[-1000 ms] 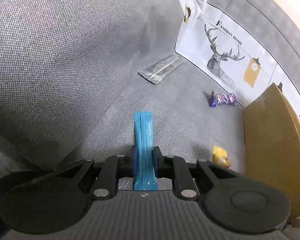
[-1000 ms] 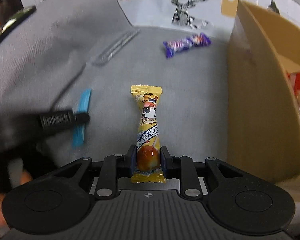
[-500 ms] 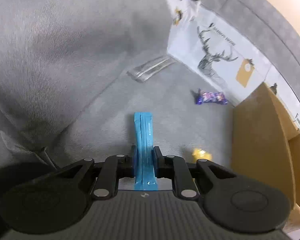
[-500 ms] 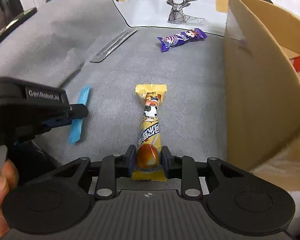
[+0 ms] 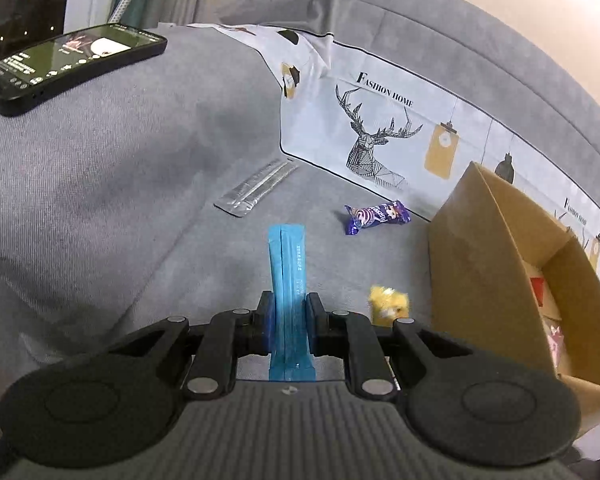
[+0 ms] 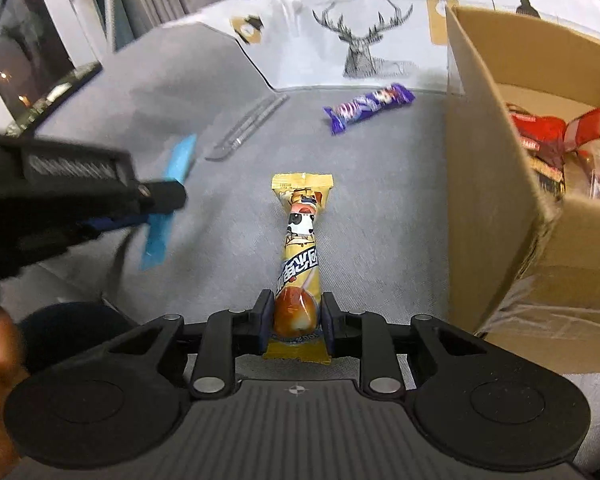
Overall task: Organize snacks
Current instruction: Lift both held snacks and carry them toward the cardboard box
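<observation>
The left hand-held gripper [image 5: 288, 320] is clenched on a blue stick packet [image 5: 287, 264], and the right hand-held gripper [image 6: 294, 320] grasps a yellow snack [image 6: 300, 256]. Both are left of the cardboard box [image 6: 484, 184]. A purple candy [image 6: 366, 106] lies near the box's far corner.

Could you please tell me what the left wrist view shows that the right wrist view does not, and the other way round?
Only the left wrist view shows the black phone lying flat on the sofa arm, and the left gripper head-on, shut on the blue stick packet. Only the right wrist view shows the red wrappers inside the cardboard box, and the right gripper shut on the yellow snack. Both show the purple candy bar, the clear packet, the box and the deer-print cushion.
</observation>
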A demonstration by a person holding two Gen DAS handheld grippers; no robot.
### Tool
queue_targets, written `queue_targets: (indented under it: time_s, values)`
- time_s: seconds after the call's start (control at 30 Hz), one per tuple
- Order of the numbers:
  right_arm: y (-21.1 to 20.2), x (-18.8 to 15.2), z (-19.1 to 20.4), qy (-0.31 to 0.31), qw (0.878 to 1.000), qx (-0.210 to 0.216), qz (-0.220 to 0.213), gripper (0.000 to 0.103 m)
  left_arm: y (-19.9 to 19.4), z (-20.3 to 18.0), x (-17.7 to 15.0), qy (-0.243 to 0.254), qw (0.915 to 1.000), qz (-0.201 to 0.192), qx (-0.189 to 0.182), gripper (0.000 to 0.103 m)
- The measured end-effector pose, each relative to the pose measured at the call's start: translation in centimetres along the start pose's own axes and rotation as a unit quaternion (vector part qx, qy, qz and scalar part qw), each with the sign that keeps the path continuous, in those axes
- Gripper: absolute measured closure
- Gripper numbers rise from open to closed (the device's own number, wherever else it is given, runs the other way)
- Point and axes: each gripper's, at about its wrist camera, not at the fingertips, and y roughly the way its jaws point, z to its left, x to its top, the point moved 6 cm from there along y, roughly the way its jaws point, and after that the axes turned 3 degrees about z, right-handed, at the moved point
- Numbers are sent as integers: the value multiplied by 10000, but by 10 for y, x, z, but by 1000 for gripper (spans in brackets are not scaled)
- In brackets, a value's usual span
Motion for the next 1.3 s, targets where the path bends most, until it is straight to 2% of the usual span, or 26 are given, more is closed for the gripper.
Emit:
queue_targets:
  time_s: [0.4, 0.67, 1.3]
  values:
    - [-42, 8, -2, -284, 9955, 320, -840, 76, 1, -5, -1, 317, 9994, -77, 67, 86]
    - [-65, 10, -10, -305, 9890, 471, -1372, 76, -7, -13, -3, 488, 9985, -237, -52, 86]
    - [-94, 31, -28, 87, 9771, 426, -2083, 76, -18, -41, 3, 855, 9942, -555, -344, 86]
